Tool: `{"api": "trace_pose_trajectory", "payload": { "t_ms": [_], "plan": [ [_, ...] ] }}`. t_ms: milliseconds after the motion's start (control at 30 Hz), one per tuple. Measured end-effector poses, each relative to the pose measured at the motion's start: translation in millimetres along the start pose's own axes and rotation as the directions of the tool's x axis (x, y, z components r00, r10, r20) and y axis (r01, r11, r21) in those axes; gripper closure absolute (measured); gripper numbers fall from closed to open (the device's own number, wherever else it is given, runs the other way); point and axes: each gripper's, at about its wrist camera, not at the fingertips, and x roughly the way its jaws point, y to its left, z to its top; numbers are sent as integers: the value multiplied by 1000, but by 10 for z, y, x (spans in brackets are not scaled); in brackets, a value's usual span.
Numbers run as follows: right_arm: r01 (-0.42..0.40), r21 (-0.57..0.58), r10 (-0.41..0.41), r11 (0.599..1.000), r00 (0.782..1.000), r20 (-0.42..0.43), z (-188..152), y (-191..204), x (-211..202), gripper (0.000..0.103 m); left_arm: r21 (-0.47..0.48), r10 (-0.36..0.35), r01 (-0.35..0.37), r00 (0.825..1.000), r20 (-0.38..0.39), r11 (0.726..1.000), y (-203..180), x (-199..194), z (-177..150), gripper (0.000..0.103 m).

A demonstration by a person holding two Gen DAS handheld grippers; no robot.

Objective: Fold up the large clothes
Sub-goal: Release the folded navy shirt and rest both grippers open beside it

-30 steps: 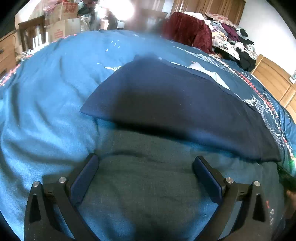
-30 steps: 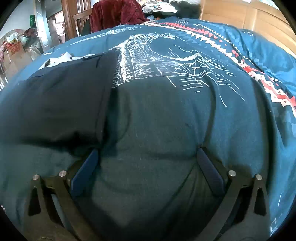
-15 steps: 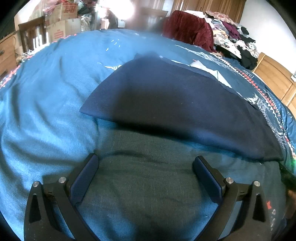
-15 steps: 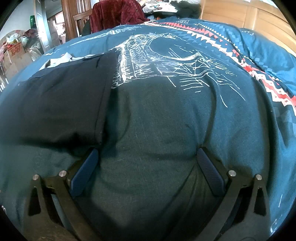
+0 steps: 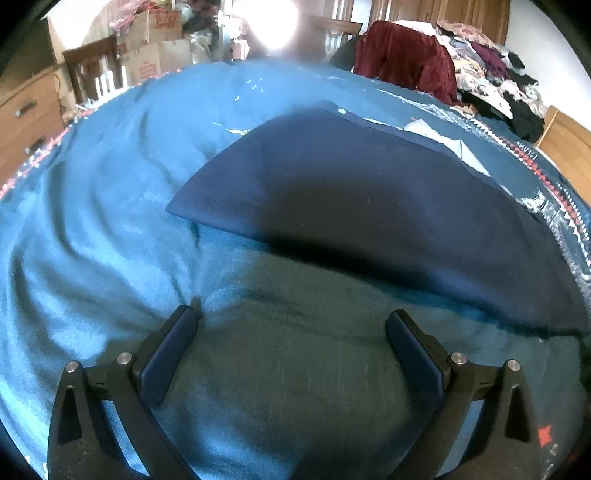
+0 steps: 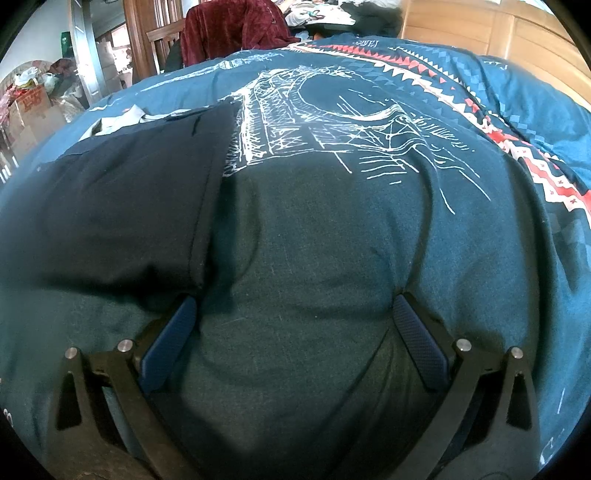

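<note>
A dark navy garment lies folded flat on the teal bedspread, with a bit of white fabric showing at its far edge. My left gripper is open just short of the garment's near edge, its jaws wide apart over bare bedspread. In the right wrist view the same navy garment fills the left side. My right gripper is open, its left finger close under the garment's right corner, with only bedspread between the fingers.
The bedspread has a white line drawing and a red and white zigzag band. A maroon garment hangs over a chair beyond the bed, beside a clothes pile. Cardboard boxes and a wooden headboard border the bed.
The left wrist view has drifted slightly, so the navy garment sits a little further away and lower right. The right gripper has barely moved. Both stay open.
</note>
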Motion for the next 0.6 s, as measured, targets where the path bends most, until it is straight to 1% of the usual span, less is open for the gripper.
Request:
{"api": "trace_pose_trajectory", "payload": {
  "t_ms": [300, 600],
  "plan": [
    [-3, 1, 3, 1000, 1000, -3, 1, 5, 6, 0, 10, 19, -19, 1000, -9, 1000, -40, 15, 4, 0],
    [-5, 1, 5, 1000, 1000, -3, 7, -3, 13, 0, 9, 17, -17, 1000, -9, 1000, -41, 20, 8, 0]
  ]
}}
